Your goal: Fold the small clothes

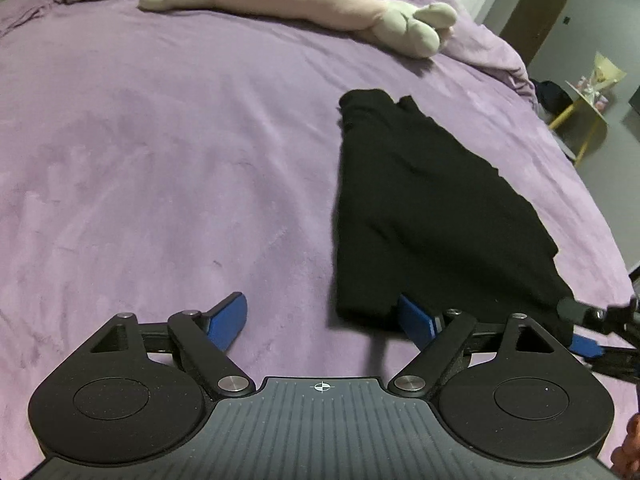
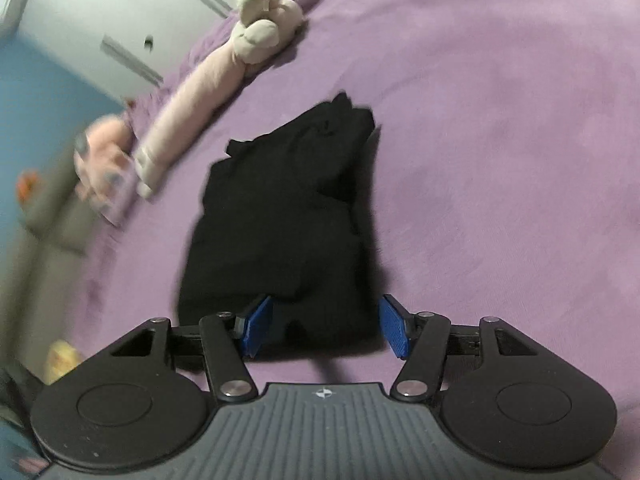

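A black garment point(image 1: 432, 208) lies folded lengthwise on the purple bedspread point(image 1: 160, 160). My left gripper point(image 1: 324, 324) is open and empty, just off the garment's near left corner; its right finger point(image 1: 418, 324) touches the hem. The right gripper shows at the far right of the left wrist view point(image 1: 588, 320), by the garment's near right corner. In the right wrist view the garment point(image 2: 288, 216) stretches away from my open right gripper point(image 2: 324, 328), whose blue fingers point(image 2: 256, 326) straddle its near edge without closing on it.
A long pink plush toy point(image 1: 288, 0) lies across the far side of the bed, also in the right wrist view point(image 2: 208, 92). The bed's right edge drops to a floor with a small yellow-legged table point(image 1: 588, 104). A grey pillow point(image 2: 60, 216) sits at the left.
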Demonstrator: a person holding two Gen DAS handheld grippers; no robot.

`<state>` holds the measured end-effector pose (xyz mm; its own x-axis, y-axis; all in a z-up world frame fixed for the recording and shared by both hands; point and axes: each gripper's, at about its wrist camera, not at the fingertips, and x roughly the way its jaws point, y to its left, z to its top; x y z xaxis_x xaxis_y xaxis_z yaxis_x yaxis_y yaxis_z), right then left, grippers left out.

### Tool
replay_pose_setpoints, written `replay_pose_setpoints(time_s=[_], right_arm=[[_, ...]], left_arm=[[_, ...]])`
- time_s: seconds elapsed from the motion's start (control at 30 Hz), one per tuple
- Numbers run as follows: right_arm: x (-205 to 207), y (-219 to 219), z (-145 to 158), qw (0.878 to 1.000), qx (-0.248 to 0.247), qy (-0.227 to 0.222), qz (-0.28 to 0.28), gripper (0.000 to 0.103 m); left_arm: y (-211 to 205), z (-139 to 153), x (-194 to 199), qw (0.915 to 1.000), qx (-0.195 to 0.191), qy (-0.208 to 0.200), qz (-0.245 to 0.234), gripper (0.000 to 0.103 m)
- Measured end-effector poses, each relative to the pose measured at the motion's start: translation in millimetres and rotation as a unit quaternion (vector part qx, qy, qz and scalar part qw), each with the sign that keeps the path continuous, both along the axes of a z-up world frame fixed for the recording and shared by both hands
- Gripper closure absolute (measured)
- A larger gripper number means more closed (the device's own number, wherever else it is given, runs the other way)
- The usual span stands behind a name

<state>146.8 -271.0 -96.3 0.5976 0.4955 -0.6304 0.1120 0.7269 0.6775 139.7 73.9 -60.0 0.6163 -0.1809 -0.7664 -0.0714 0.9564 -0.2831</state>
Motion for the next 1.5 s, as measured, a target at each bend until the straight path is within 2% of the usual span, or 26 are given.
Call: replay_pose_setpoints(time_s=[0.03,0.1,0.17,0.23,0.33,0.4,0.47,0.5,0.53,0.57,0.63,0.67,0.7,0.73,0.77,0.83,0.9,0.97,1.0,1.07,1.13,1.2,1.3,1.37,1.5], right_arm=[[3,-2,-6,0.999,0.027,0.013,-0.012,0.044],[8,-2,-16,0.998,0.062,0.020,-0.026,0.051],[14,3,-22,0.997,0.073,0.023,-0.016,0.068],[17,5,-26,0.996,0.086,0.031,-0.004,0.075],[18,-4,-32,0.989,0.140,0.036,-0.002,0.080],[15,-8,-33,0.987,0.154,0.034,-0.004,0.082],[15,-8,-28,0.992,0.123,0.030,0.001,0.083],[15,-3,-21,0.997,0.075,0.023,0.010,0.083],[15,4,-12,0.999,0.027,0.009,0.030,0.083],[15,9,-6,0.999,0.005,0.000,0.045,0.084],[15,14,2,0.998,-0.009,-0.006,0.061,0.084],[14,12,5,0.998,-0.007,-0.009,0.063,0.084],[13,9,5,0.998,0.000,-0.009,0.063,0.084],[12,5,4,0.998,0.000,-0.006,0.062,0.084],[12,4,3,0.998,-0.015,0.000,0.061,0.084],[11,5,1,0.996,-0.061,0.013,0.067,0.084],[7,8,6,0.994,-0.085,0.005,0.068,0.083],[5,18,15,0.988,-0.137,-0.005,0.076,0.076],[3,21,19,0.984,-0.158,-0.008,0.081,0.075],[-1,28,25,0.977,-0.196,-0.009,0.086,0.073],[-5,33,28,0.971,-0.223,-0.001,0.083,0.070],[-11,35,28,0.968,-0.235,0.011,0.081,0.068],[-21,39,27,0.965,-0.247,0.024,0.080,0.057],[-24,42,29,0.964,-0.252,0.029,0.078,0.036],[-27,53,37,0.961,-0.262,0.028,0.081,0.028]], left_arm=[[0,1,2,1.0000,0.002,-0.001,0.004,0.016],[0,2,5,0.9999,-0.013,-0.004,0.007,0.016],[4,3,11,0.9986,-0.050,-0.008,0.016,0.017],[7,1,16,0.9962,-0.084,-0.010,0.023,0.017],[8,-10,32,0.9926,-0.115,0.022,0.030,0.025],[5,-13,39,0.9905,-0.132,0.033,0.020,0.034],[1,-13,40,0.9905,-0.131,0.039,0.014,0.037],[-1,-13,41,0.9913,-0.125,0.040,0.008,0.041],[-3,-12,41,0.9930,-0.109,0.045,0.003,0.050],[-5,-11,40,0.9941,-0.098,0.047,0.000,0.057],[-4,-8,37,0.9937,-0.098,0.052,-0.011,0.066],[-3,-6,36,0.9919,-0.112,0.058,-0.019,0.074],[0,-6,35,0.9888,-0.131,0.064,-0.028,0.076],[0,-6,33,0.9856,-0.150,0.070,-0.035,0.076],[-1,-6,32,0.9860,-0.146,0.072,-0.037,0.076],[-7,-8,31,0.9901,-0.105,0.086,-0.037,0.073],[-8,-8,27,0.9916,-0.093,0.085,-0.027,0.069],[-13,-1,24,0.9939,-0.074,0.077,-0.027,0.048],[-15,2,22,0.9950,-0.061,0.074,-0.028,0.044],[-24,10,19,0.9973,0.000,0.069,-0.027,0.029],[-30,15,15,0.9958,0.060,0.063,-0.028,0.028],[-32,17,12,0.9932,0.095,0.062,-0.027,0.028],[-30,20,6,0.9924,0.101,0.066,-0.023,0.026],[-28,22,2,0.9918,0.109,0.065,-0.016,0.022],[-31,29,-2,0.9893,0.131,0.063,-0.011,0.020]])
